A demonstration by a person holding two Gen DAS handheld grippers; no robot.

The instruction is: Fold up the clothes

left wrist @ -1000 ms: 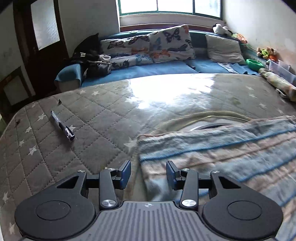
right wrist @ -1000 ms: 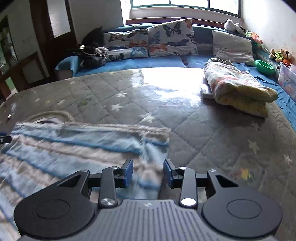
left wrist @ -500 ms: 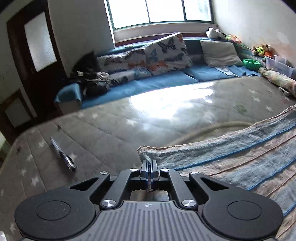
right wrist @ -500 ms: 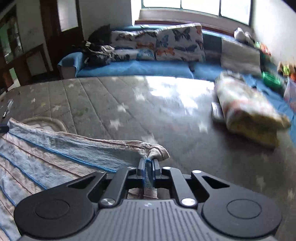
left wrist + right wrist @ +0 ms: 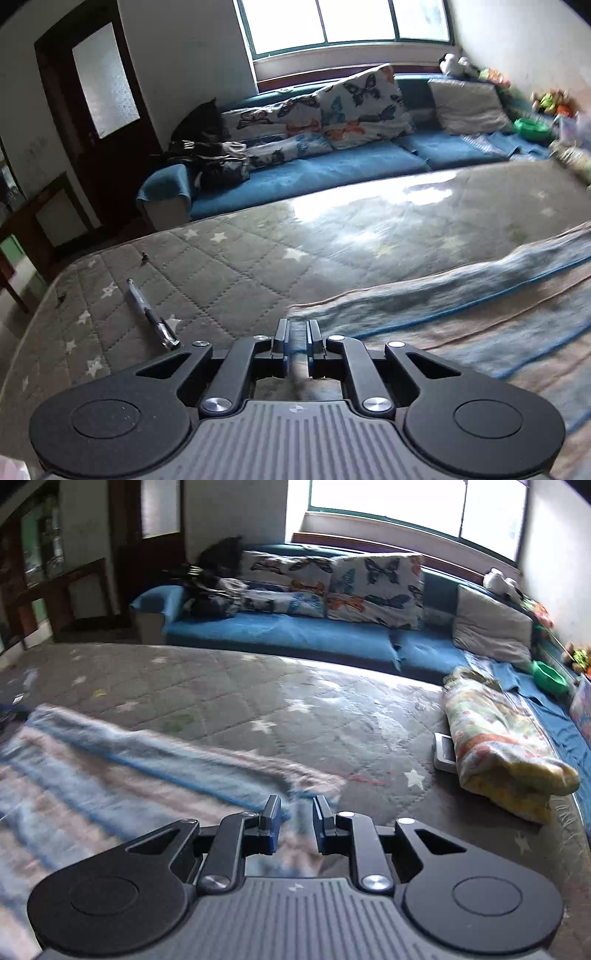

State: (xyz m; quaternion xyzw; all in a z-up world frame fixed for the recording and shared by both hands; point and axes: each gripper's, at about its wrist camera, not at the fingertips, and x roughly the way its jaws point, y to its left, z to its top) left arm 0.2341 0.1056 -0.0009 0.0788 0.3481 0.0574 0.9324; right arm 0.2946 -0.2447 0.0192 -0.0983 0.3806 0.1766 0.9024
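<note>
A blue, beige and pink striped cloth (image 5: 461,317) lies on the grey star-quilted mattress (image 5: 240,266). In the left wrist view my left gripper (image 5: 296,338) stands at the cloth's left corner, its jaws a narrow gap apart with cloth between them. In the right wrist view the cloth (image 5: 147,768) is blurred. My right gripper (image 5: 295,821) is at its right corner, jaws parted wider, with cloth lying between and under them.
A pen (image 5: 151,314) lies on the mattress left of my left gripper. A folded floral blanket (image 5: 498,746) and a small white box (image 5: 443,753) sit at the mattress's right edge. A blue sofa (image 5: 295,631) with butterfly pillows runs along the back.
Both grippers closed on the cloth's corners half a second ago and lifted them. Now both jaws have parted, the right more than the left, and the cloth is lower and folded forward.
</note>
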